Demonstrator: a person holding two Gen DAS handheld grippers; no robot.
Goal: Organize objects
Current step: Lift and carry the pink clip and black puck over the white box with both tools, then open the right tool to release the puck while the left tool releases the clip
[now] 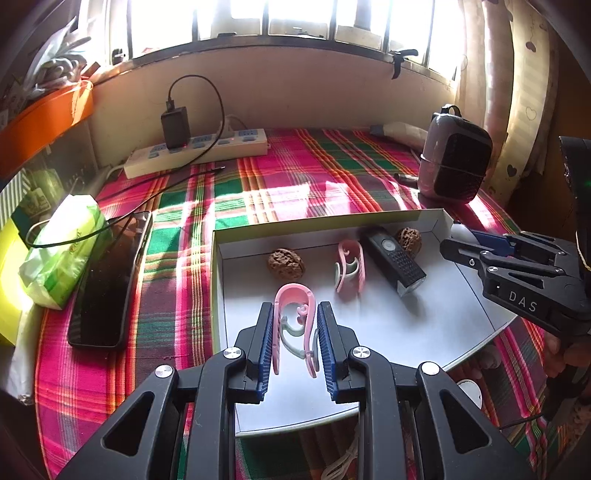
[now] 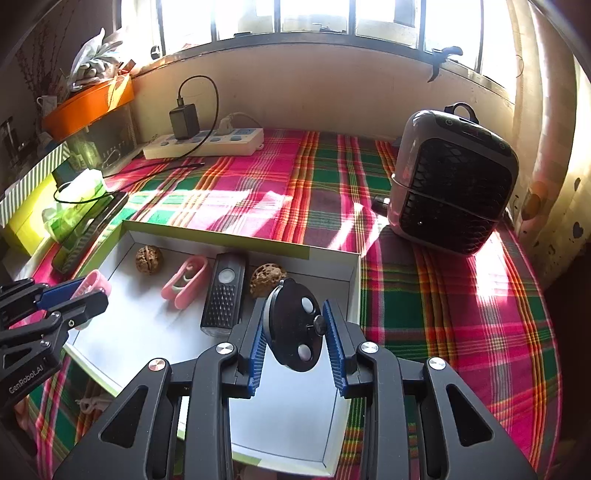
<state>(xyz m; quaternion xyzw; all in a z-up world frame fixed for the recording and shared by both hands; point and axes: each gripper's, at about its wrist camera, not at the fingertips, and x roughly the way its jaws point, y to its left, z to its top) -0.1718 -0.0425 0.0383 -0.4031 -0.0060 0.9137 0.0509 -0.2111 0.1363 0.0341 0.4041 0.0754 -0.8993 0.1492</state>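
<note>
Left wrist: left claw (image 1: 295, 332) grasping pink clip (image 1: 294, 295) over tray (image 1: 218, 280) edge; right claw (image 2: 297, 332) grasping black disc (image 2: 291, 325).

Strong daylight pours in through the window (image 1: 295, 18) at twelve o'clock in both views, blown out to plain white so the panes show no detail. It falls in bright patches and barred shadows across the plaid cloth (image 1: 295, 177), and washes out the colour at the middle. The white box (image 1: 424, 325) floor glares softly; the things in it cast short shadows toward six o'clock. The fisheye bends the window sill and the wall into curves, and the corners go black. Both pictures are sharp at the centre, slightly soft at the rim.
</note>
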